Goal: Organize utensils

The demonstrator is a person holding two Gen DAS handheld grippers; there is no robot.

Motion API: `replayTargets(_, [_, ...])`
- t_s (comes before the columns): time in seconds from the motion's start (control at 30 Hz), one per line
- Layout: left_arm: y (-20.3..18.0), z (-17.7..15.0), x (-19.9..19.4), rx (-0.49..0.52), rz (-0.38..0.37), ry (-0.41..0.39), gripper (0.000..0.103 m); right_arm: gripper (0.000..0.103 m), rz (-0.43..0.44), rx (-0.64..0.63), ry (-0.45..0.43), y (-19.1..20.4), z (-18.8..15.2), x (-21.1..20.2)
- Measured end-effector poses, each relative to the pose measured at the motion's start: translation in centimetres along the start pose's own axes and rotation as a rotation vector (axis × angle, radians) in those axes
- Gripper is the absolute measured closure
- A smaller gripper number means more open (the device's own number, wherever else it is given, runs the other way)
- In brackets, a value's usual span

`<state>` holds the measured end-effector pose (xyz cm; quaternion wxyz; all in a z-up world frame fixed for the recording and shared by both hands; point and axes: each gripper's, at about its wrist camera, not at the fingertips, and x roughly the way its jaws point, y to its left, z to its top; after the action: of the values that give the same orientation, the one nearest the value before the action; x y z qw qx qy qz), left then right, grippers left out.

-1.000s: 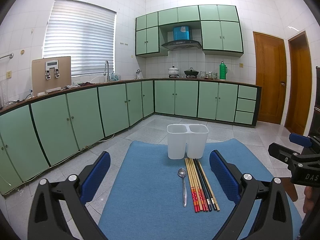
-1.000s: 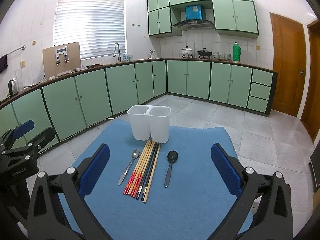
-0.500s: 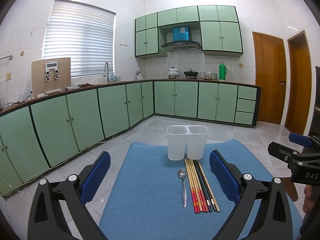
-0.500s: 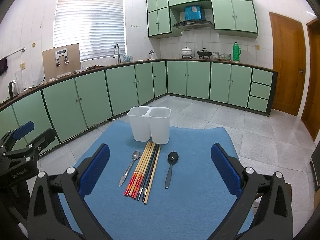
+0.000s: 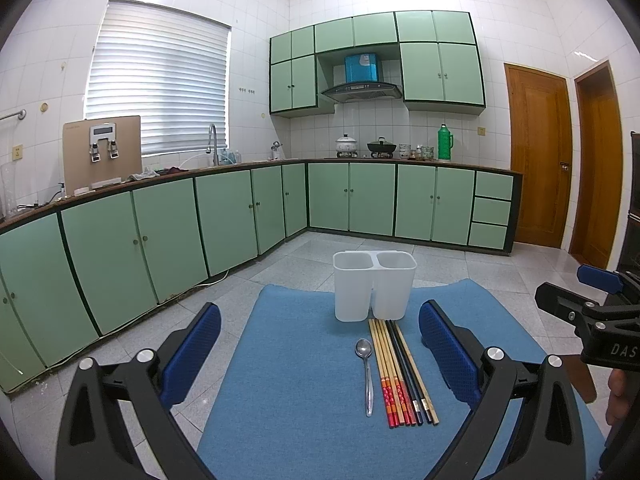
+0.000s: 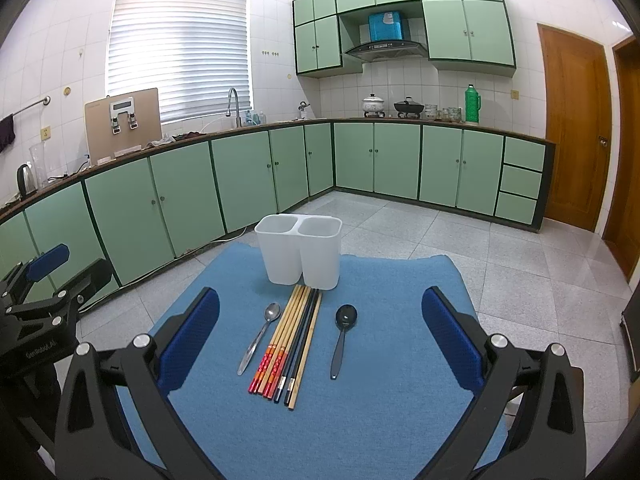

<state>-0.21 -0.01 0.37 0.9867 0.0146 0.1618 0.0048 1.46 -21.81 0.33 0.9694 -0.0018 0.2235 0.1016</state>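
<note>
Right wrist view: right claw spread wide and empty above the chopsticks, left claw likewise.

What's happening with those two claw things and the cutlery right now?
Left gripper and right gripper: jaws open, empty. Spoons, chopsticks flat on blue mat; white holder empty. Nothing in the way.

The black left gripper with blue padded fingers gapes wide; the matching right gripper, at its 3 o'clock, likewise.
</note>
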Motion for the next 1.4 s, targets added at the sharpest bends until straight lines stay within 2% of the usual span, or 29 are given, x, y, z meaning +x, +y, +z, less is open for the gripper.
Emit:
replayTargets(0.83, [-0.3,-0.3,0.7,0.004,0.003,0.011,0.006,0.005,-0.003,0.008,0.002,-0.5,0.0,0.3])
replayTargets(1.2, [-0.2,-0.5,3.1,0.002,0.001,0.048,0.006,0.005,-0.013,0.015,0.034,-0.9,-0.4,2.6])
replayTargets(1.4, [-0.2,-0.9,5.7,0.009,0.001,0.079,0.006,0.005,-0.017,0.029,0.071,-1.4,-0.5,5.3])
